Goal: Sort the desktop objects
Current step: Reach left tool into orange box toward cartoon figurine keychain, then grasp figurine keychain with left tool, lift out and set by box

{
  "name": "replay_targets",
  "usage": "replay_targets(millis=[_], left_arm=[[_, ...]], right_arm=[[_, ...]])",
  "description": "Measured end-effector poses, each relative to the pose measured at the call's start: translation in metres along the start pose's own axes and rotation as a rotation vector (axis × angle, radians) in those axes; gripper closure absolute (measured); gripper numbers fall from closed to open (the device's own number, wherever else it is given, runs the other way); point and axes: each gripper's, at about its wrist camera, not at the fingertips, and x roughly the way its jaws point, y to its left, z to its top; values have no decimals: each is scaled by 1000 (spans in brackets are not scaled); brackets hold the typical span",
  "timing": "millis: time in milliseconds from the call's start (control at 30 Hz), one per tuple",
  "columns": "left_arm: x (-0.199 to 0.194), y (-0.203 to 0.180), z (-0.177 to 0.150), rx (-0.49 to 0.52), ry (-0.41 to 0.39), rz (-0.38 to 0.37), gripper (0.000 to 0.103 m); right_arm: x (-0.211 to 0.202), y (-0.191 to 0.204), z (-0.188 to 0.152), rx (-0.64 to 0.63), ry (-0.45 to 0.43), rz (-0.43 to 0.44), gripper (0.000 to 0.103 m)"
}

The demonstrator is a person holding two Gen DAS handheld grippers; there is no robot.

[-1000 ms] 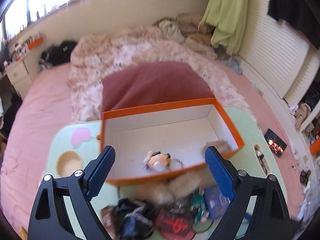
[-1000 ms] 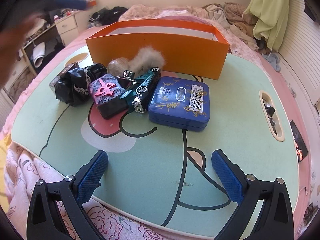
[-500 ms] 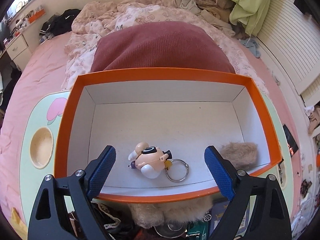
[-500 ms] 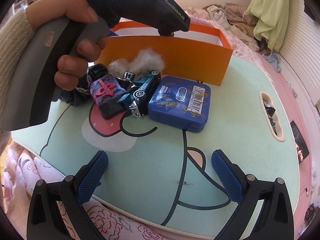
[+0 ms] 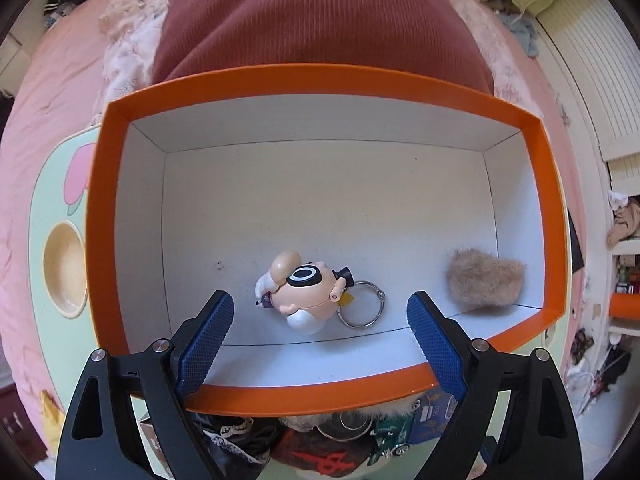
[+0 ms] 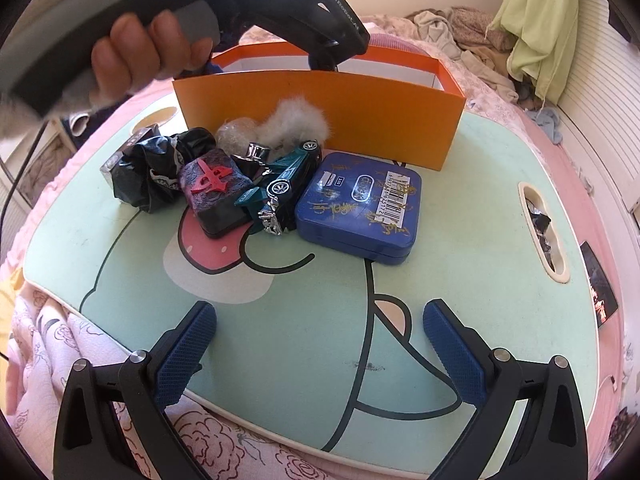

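Note:
An orange box (image 5: 316, 76) with a white inside stands on the mint-green table (image 6: 280, 320). A small doll keychain (image 5: 308, 292) lies in it, with a tan fur ball (image 5: 484, 282) in its right corner. My left gripper (image 5: 320, 298) points down into the box just above the keychain. Its jaws are closing, with the keychain between them and the pads clear of it. In the right wrist view a hand (image 6: 152, 40) holds that gripper over the orange box (image 6: 320, 108). My right gripper (image 6: 319, 307) stands open over the table's near edge, holding nothing.
In front of the box lie a blue tin (image 6: 360, 204), a green toy car (image 6: 286, 184), a dark case with a red emblem (image 6: 216, 184), a crumpled black bag (image 6: 148, 168) and a white fur pom (image 6: 296, 122). Bedding surrounds the table.
My left gripper has tipped downward and sunk over the box, so the keychain now lies between its fingers, which stand a little narrower. The right gripper has not moved.

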Motion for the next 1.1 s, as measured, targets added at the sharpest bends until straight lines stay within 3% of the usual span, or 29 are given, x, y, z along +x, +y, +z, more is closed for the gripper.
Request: replay_targets(millis=[67,100,167,300,500,667,733,867,1000,1100], left_arm=[[6,0,2,6,23,55,36],[9,3,3,-10,41,18,41],[8,3,3,8,23,50,50],[5,-2,1,70,12,104,58],[1,13,-2,49,-50,126,59],[-38,16,-12,45,-154,-18,60],[-70,15,-36,85,-244,-79,60],[-102,10,-79,165,-330,-161,60],[-92,12,-112,189,-338,-195,60],[-74,14,-123,190,-345,-158,59]], right_arm=[[0,0,0,-1,-1,1,0],[0,0,0,-1,0,1,0],[1,1,0,-3,-2,0,0],[1,3,-1,-4,-2,1,0],[1,2,-1,-5,-2,3,0],[1,2,-1,-7,-2,4,0],[1,2,-1,-8,-3,4,0],[1,1,-1,-9,-3,6,0],[1,1,-1,-11,-3,7,0],[1,1,-1,-12,-3,8,0]])
